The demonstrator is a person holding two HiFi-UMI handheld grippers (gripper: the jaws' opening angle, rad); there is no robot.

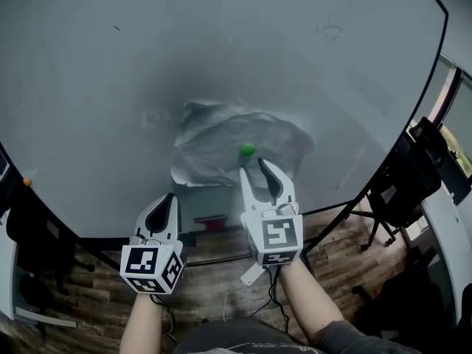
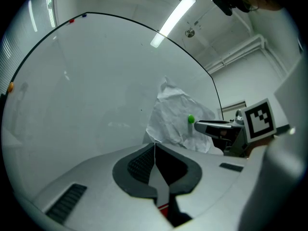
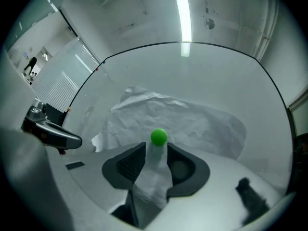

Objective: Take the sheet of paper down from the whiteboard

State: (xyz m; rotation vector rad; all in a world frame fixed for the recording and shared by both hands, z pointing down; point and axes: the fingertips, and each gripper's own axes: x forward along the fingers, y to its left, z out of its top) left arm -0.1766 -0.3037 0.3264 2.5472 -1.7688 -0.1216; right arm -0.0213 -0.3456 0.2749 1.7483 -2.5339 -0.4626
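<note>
At the lower left of the head view, the left gripper points at the whiteboard with its fingers clenched together. Their tips sit right by the lower left corner of the sheet of paper. No view shows whether they pinch that corner or only stand close to it.

The paper is badly crumpled and hangs on the board a little below the middle of the frame, with its edges curling off the surface. A small green magnet sits on the lower middle of the sheet and appears to be what pins it up.

Just right of the left gripper, the right gripper reaches up to the paper from below. Its fingers are spread wide and released. In the right gripper view the magnet shows just past the fingertips, centred on the gap between them. Neither pad presses on it, and crumpled paper shows through the gap behind it.

As far as the pictures show, no part of the task is finished: the sheet is still on the board and the magnet is still in place. The right gripper looks lined up to close on the magnet. Judging from this, what remains is to pull the magnet off and then bring the sheet away from the board. The left gripper is well placed at the corner to keep hold of the sheet.
</note>
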